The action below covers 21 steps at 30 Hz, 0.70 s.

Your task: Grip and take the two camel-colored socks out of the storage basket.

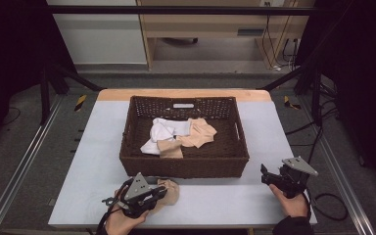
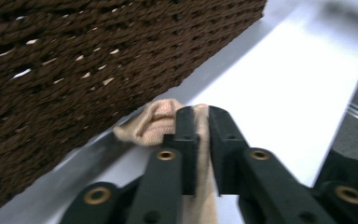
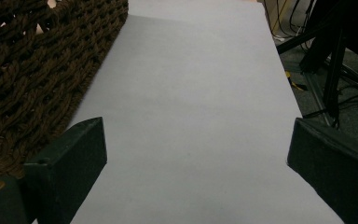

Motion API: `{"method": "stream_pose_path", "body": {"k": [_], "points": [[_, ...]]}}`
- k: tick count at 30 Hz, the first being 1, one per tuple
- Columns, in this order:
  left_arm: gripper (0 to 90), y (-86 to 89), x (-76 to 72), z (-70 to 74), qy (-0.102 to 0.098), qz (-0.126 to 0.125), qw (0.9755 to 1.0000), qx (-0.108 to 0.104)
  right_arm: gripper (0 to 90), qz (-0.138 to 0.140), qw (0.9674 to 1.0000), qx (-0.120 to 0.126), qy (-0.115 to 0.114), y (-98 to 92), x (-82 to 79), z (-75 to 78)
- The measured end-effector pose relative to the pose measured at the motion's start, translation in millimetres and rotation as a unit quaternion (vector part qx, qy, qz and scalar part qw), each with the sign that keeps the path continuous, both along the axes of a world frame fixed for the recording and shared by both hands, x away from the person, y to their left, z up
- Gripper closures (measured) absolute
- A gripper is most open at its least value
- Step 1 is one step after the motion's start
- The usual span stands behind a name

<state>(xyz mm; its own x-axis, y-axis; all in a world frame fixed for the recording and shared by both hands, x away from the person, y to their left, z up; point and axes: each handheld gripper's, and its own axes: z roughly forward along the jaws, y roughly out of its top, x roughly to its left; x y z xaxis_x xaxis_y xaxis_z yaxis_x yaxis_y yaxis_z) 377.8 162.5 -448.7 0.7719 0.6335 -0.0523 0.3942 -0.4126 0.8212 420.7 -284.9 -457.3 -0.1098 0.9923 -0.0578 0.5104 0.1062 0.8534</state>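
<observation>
A beige sock [image 1: 169, 192] lies on the table just in front of the brown wicker basket [image 1: 186, 165]. My left gripper [image 1: 152, 194] is shut on it; in the left gripper view the beige sock [image 2: 156, 122] bunches out past the two black jaws, which pinch its fabric, close to the basket wall [image 2: 74, 70]. Inside the basket lie a white cloth item [image 1: 162, 133] and more beige socks [image 1: 198, 133]. My right gripper [image 1: 269, 175] rests at the table's right front, open, with nothing but bare table between its jaws [image 3: 196, 154].
The basket wall [image 3: 23, 79] stands just left of the right gripper. The grey table top [image 1: 269, 132] has free room right of the basket and along the front edge. Dark frame posts [image 1: 318, 83] and cables [image 1: 330, 200] stand off the table's right side.
</observation>
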Motion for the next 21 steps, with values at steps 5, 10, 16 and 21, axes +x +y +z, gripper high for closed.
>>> {"method": "stream_pose_path", "body": {"k": [5, 10, 16, 21], "points": [[67.7, 1.4, -0.7, 0.9, -0.008, 0.012, 0.9999, -0.005, 5.0, 0.000, 1.0000, 0.000, 0.001, 0.2, -0.5, 0.0], [61.3, 8.2, -2.1, 9.6, -0.018, 0.024, 0.9992, -0.026, 5.0, 0.000, 1.0000, 0.001, 0.000, -0.2, -0.9, 0.3], [60.1, 15.4, -4.1, 23.9, -0.037, 0.041, 0.9973, -0.049, 5.0, 0.001, 1.0000, -0.001, 0.002, -0.8, -0.3, -0.2], [59.7, 20.7, -0.2, 38.0, -0.054, 0.056, 0.9951, -0.061, 5.0, -0.001, 1.0000, 0.003, 0.002, -0.8, -0.5, -0.1]]}}
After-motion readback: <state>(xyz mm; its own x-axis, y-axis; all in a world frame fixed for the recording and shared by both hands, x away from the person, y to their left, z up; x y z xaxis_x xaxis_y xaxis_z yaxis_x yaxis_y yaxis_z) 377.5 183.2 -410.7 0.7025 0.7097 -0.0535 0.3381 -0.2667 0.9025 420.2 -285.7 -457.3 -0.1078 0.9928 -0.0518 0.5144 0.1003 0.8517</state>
